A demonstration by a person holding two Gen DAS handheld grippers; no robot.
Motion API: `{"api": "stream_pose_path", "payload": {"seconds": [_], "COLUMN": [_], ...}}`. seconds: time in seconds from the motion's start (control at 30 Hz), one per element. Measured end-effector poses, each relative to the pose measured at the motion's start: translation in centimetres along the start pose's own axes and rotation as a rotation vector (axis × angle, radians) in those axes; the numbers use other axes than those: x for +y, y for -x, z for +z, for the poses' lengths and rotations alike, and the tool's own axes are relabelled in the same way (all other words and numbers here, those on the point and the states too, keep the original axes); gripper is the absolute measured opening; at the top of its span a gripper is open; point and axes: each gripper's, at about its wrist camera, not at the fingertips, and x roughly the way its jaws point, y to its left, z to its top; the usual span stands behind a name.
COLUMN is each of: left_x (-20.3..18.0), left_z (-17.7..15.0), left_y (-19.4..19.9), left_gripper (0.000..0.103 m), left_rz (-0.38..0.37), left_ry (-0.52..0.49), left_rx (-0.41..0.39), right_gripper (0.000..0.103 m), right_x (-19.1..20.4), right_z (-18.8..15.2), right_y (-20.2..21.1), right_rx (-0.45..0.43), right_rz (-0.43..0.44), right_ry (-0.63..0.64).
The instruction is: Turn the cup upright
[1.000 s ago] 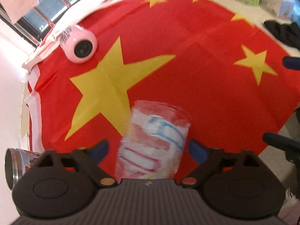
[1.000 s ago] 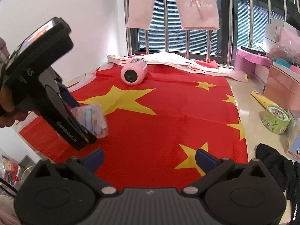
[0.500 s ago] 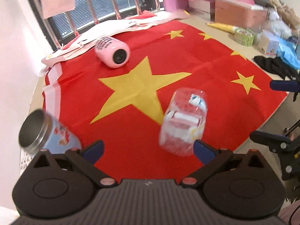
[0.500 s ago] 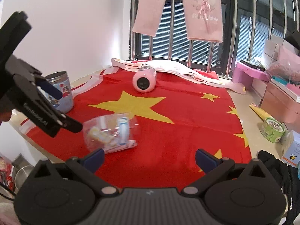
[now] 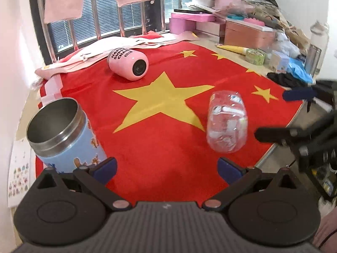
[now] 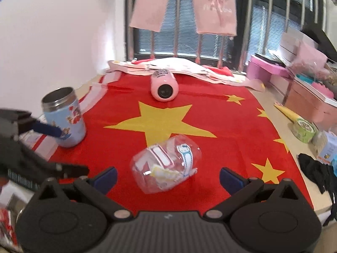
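A clear plastic cup (image 5: 227, 123) with cartoon stickers lies on its side on the red flag cloth (image 5: 160, 147); it also shows in the right wrist view (image 6: 166, 166). A pink cup (image 5: 128, 63) lies on its side at the back, also in the right wrist view (image 6: 164, 87). A blue steel cup (image 5: 63, 135) stands upright at the left, also in the right wrist view (image 6: 64, 117). My left gripper (image 5: 166, 169) is open and empty, pulled back from the clear cup. My right gripper (image 6: 167, 178) is open and empty, just in front of the clear cup.
The cloth covers a table that ends near the right (image 5: 271, 149). Green tape roll (image 6: 304, 129), small boxes and black cloth (image 6: 318, 172) lie at the right. Pink boxes (image 5: 189, 22) and a barred window (image 6: 210, 42) stand behind. A white wall is on the left.
My left gripper let go of the clear cup and drew back and up; the cup now lies on its side on the cloth. The blue cup came into view.
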Motion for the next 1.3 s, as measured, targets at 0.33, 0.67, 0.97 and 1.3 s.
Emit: {"api": "stream_pose_path", "payload": {"seconds": [0.33,0.67,0.97,1.3], "left_x": [0.6,1.5,0.5,-0.5], "left_z": [-1.1,-1.5,-1.5,-1.6], "left_y": [-2.9,-3.4,-3.0,-3.0], "left_gripper": [0.103,0.103,0.103,0.103], "left_rz": [0.012,0.011,0.017,0.05], "left_ry": [-0.031,0.008,0.02,0.06], "left_rx": [0.007,0.012,0.013,0.029], "right_gripper": [0.103,0.073,0.07,0.088], "right_x": [0.7,-1.9,-0.6,0.3], "right_z": [3.7,4.7,6.3,5.9], "right_y": [-7.2,-12.7,-10.6,-12.4], "right_rx": [0.195,0.39,0.449,0.548], "right_rz": [-0.106,-0.079,0.149,0.196], "right_ry": [-0.269,-0.409,0.119,0.324]}}
